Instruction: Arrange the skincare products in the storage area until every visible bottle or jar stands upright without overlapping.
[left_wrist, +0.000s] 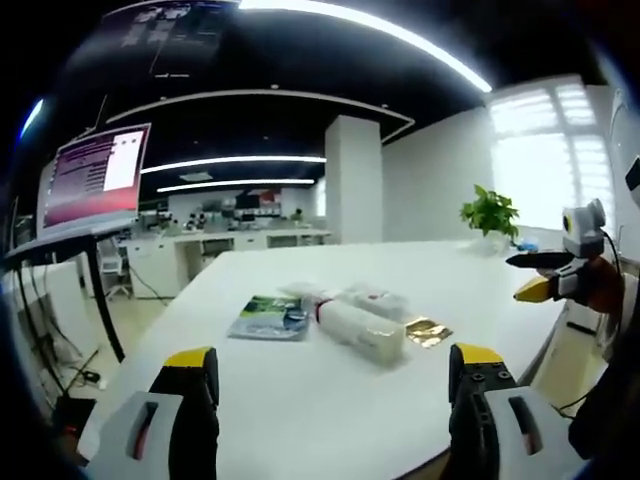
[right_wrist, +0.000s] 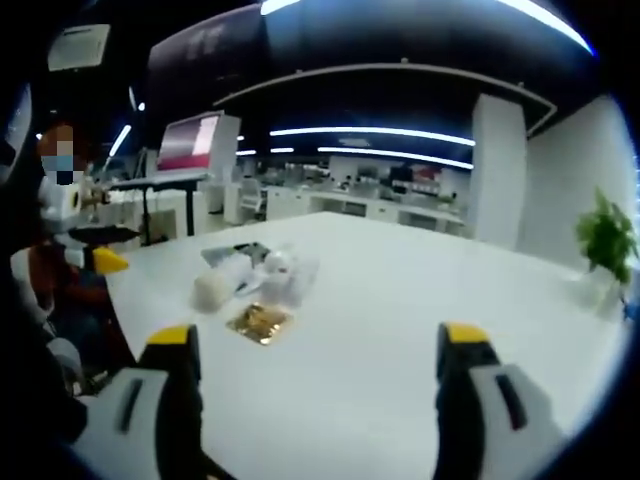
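- Left gripper view: left gripper (left_wrist: 335, 385) jaws spread wide, nothing held, low over white table (left_wrist: 300, 420). White cylindrical skincare bottles (left_wrist: 360, 330) lie on their sides mid-table, touching; green-printed flat packet (left_wrist: 268, 317) just beside, gold foil sachet (left_wrist: 428, 331) on other side. Right gripper (left_wrist: 545, 275) near far edge; green potted plant (left_wrist: 490, 212) behind.
- Right gripper view: right gripper (right_wrist: 320, 385) released, empty. Bottles (right_wrist: 245, 278) lying, sachet (right_wrist: 258, 321) nearer. Way to them unblocked.
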